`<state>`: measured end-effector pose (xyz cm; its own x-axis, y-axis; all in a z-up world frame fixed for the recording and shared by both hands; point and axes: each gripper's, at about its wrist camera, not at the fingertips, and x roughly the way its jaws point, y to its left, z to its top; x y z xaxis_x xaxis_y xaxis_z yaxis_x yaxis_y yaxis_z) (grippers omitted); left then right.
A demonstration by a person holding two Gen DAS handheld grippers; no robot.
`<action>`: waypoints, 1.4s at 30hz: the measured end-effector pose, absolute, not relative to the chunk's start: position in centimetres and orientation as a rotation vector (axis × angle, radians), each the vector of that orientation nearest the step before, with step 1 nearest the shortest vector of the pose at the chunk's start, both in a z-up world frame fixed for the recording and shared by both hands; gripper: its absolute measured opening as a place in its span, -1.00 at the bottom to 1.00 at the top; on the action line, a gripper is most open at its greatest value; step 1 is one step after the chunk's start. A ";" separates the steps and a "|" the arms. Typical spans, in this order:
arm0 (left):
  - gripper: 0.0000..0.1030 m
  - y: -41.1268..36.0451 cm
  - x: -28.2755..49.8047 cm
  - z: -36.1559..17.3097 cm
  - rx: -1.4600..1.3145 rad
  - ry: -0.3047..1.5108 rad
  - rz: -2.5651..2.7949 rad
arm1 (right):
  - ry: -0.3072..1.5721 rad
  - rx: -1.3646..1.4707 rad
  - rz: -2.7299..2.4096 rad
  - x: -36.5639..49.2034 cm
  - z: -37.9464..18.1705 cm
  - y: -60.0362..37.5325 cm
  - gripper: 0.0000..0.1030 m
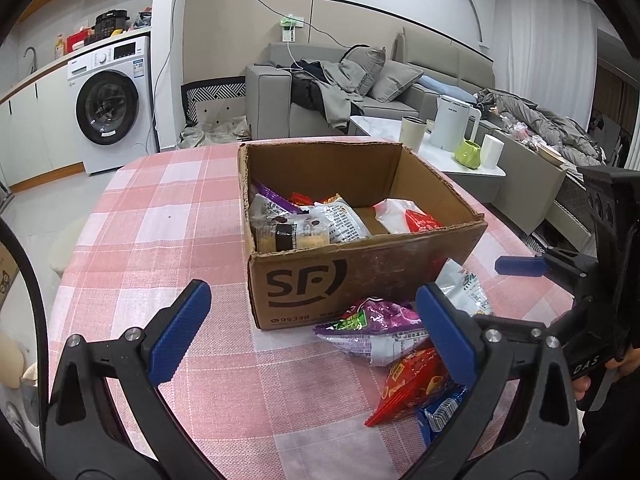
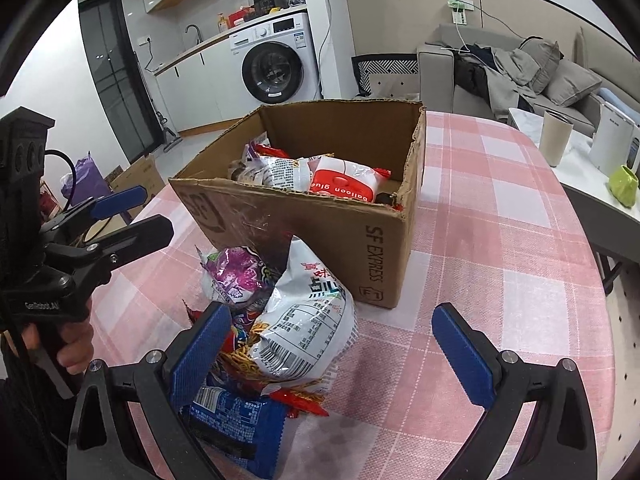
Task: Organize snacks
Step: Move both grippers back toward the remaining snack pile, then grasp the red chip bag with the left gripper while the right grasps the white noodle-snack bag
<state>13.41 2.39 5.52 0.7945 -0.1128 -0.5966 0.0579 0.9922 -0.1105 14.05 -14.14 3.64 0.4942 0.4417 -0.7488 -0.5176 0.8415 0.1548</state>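
Observation:
A brown SF cardboard box point(image 1: 304, 284) point(image 2: 280, 224) stands open on the pink checked tablecloth point(image 1: 160, 216) and holds several snack packets point(image 1: 312, 220) point(image 2: 340, 180). More packets lie in front of it: a purple one point(image 1: 372, 320) point(image 2: 240, 272), a white one point(image 2: 308, 316) point(image 1: 464, 284), a red one point(image 1: 412, 384) and a blue one point(image 2: 236, 424). My left gripper point(image 1: 316, 332) is open and empty, above the table beside the pile. My right gripper point(image 2: 332, 356) is open, hovering over the white packet, and it also shows in the left wrist view point(image 1: 520, 266).
The table's round edge runs close on the left in the left wrist view and on the right in the right wrist view. A low white table point(image 1: 472, 168) with a kettle point(image 1: 452, 124), cups and a green mug point(image 1: 468, 154) stands beyond. A sofa and a washing machine point(image 1: 112, 104) are behind.

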 end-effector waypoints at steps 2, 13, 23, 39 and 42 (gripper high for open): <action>0.98 2.5 13.6 5.4 -0.085 0.648 -0.094 | 0.884 -0.093 0.595 14.0 3.7 -14.1 0.99; 0.98 2.2 13.8 4.5 -0.075 0.664 -0.099 | 0.938 -0.131 0.607 14.0 2.4 -13.1 0.99; 0.98 1.7 14.0 3.9 -0.057 0.690 -0.105 | 0.969 -0.118 0.559 14.9 1.9 -14.4 0.99; 0.98 -0.1 13.8 3.2 -0.011 0.730 -0.186 | 0.971 -0.047 0.592 15.4 1.5 -15.1 0.27; 0.98 -0.6 13.7 3.1 -0.002 0.742 -0.223 | 0.968 -0.037 0.595 15.4 1.6 -15.3 0.06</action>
<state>13.67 -0.56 3.11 0.7144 -0.2017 -0.6701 0.2004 0.9764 -0.0802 15.38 -15.31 1.62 0.4210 0.4586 -0.7826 -0.4907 0.8408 0.2287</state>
